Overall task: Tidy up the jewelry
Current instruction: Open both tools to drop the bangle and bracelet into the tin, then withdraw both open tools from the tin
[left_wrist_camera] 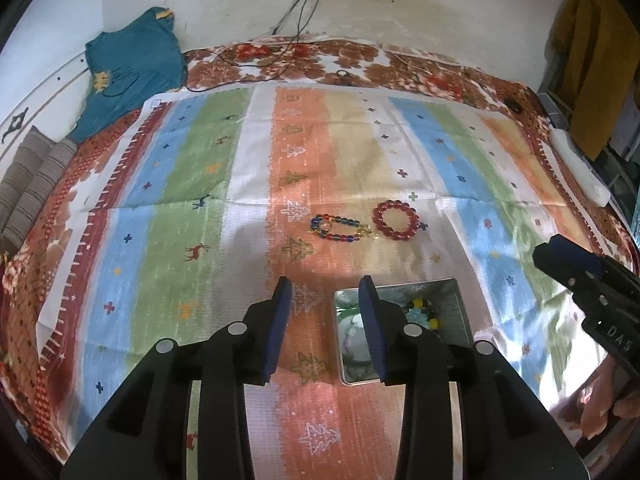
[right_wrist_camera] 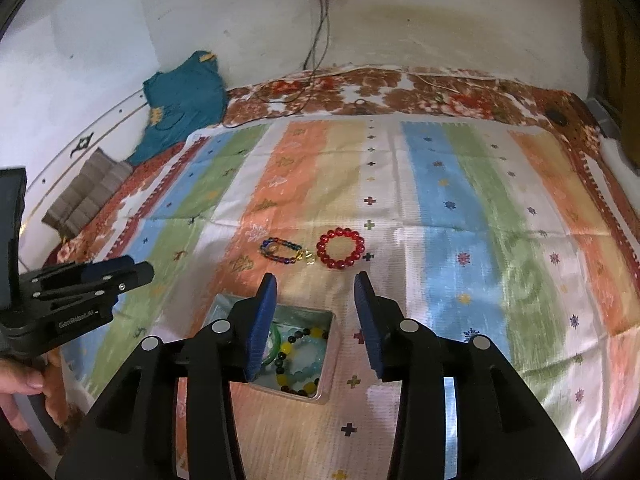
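Observation:
A red bead bracelet (left_wrist_camera: 396, 220) (right_wrist_camera: 340, 248) lies on the striped cloth. Just left of it rests a multicoloured bead bracelet (left_wrist_camera: 340, 229) (right_wrist_camera: 284, 251) with a gold clasp. Nearer to me stands an open metal tin (left_wrist_camera: 448, 304) (right_wrist_camera: 326, 392) holding several bracelets, among them a yellow-and-black one (right_wrist_camera: 298, 364) and a green bangle. My left gripper (left_wrist_camera: 325, 294) hovers open above the tin's left edge, nothing between its blue pads. My right gripper (right_wrist_camera: 316, 292) is open too, above the cloth between the tin and the red bracelet, and empty.
The striped cloth (left_wrist_camera: 192, 184) covers a floral bedspread against a white wall. A teal shirt (left_wrist_camera: 132, 68) and folded grey fabric lie at the far left. Cables (left_wrist_camera: 304, 20) hang down the wall. A mustard garment (left_wrist_camera: 596, 60) hangs at the right. A hand (right_wrist_camera: 20, 384) holds the left tool.

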